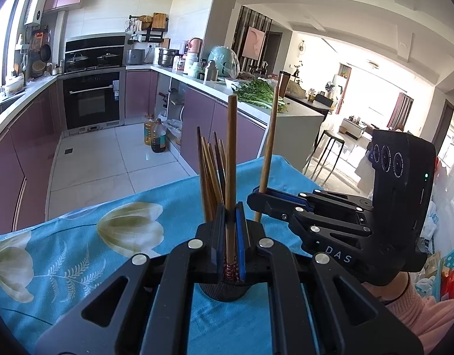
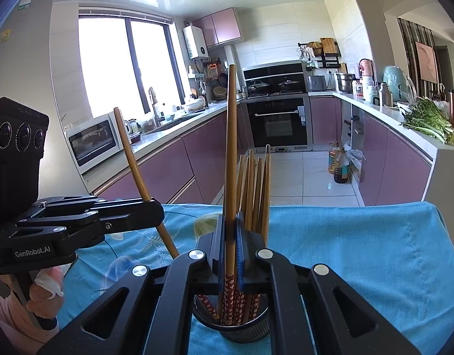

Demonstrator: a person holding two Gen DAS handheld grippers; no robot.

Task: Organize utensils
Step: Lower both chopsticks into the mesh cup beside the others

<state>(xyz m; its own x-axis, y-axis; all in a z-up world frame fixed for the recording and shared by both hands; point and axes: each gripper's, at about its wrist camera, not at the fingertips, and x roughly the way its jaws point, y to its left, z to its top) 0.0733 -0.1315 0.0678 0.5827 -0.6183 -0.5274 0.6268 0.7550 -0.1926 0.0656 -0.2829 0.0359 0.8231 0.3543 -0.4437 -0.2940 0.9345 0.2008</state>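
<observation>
A dark mesh cup (image 2: 231, 330) stands on the blue flowered tablecloth (image 2: 360, 254) with several wooden chopsticks (image 2: 256, 189) upright in it. My right gripper (image 2: 230, 230) is shut on one chopstick (image 2: 230, 148), whose red-patterned lower end dips into the cup. In the left wrist view the cup (image 1: 224, 291) sits just under my left gripper (image 1: 231, 216), which is shut on another upright chopstick (image 1: 230, 153) with its patterned end at the cup's mouth. The right gripper (image 1: 261, 193) shows there at the right with its chopstick (image 1: 270, 142). The left gripper (image 2: 154, 210) shows at the left with its chopstick (image 2: 132, 159).
The tablecloth (image 1: 79, 251) ends at the table's far edge, with white floor tiles beyond. Purple kitchen cabinets (image 2: 173, 171) run along both sides. Oil bottles (image 1: 157, 136) stand on the floor and a stool (image 1: 330, 145) is off to the right. A person's hand (image 2: 46, 293) holds the left gripper's handle.
</observation>
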